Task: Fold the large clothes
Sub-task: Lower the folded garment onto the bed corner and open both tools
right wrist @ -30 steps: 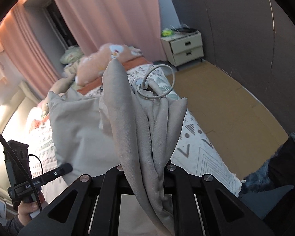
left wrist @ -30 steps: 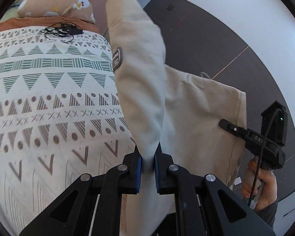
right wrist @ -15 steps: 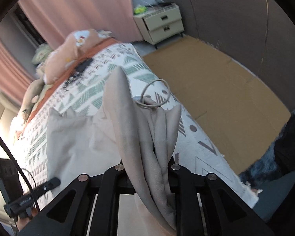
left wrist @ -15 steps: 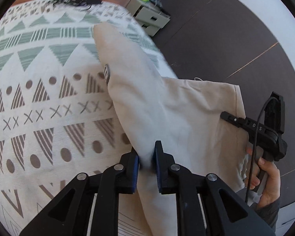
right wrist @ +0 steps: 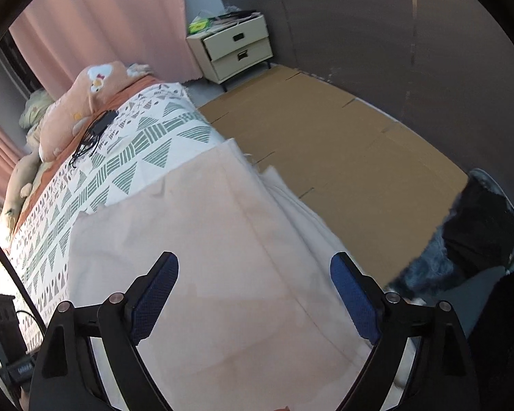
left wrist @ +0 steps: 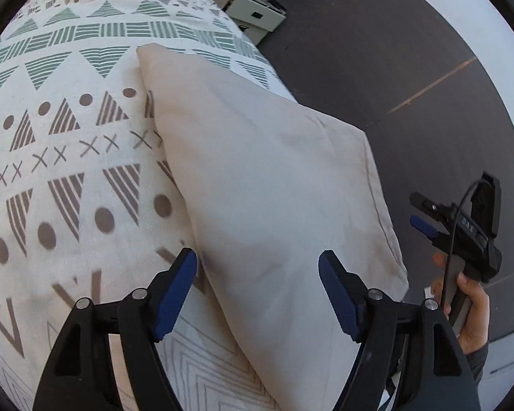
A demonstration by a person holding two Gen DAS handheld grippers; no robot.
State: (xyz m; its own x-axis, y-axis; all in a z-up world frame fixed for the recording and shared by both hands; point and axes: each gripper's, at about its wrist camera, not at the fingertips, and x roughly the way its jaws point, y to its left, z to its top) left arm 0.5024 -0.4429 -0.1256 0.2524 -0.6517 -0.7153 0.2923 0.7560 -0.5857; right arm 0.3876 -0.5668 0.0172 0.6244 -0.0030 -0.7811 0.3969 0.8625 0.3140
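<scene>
Left wrist view: on the bed's triangle-patterned white cover [left wrist: 61,171] we find the beige cloth garment [left wrist: 274,185] lying flat at its edge, laid out for folding. Our left gripper [left wrist: 257,284] stands spread wide, empty.

Right wrist view: past the garment [right wrist: 202,257], cardboard flooring [right wrist: 325,144]; our right gripper [right wrist: 253,287] likewise gapes, gripping nothing.

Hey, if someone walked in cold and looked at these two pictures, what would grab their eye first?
Probably the big beige garment lying flat along the edge of the bed, over the triangle-patterned bedspread. Next, both hand-held grippers standing open just above it: the left hand-held gripper and the right hand-held gripper, blue pads wide apart. Farther off, a cream nightstand stands by the pink curtain.
</scene>
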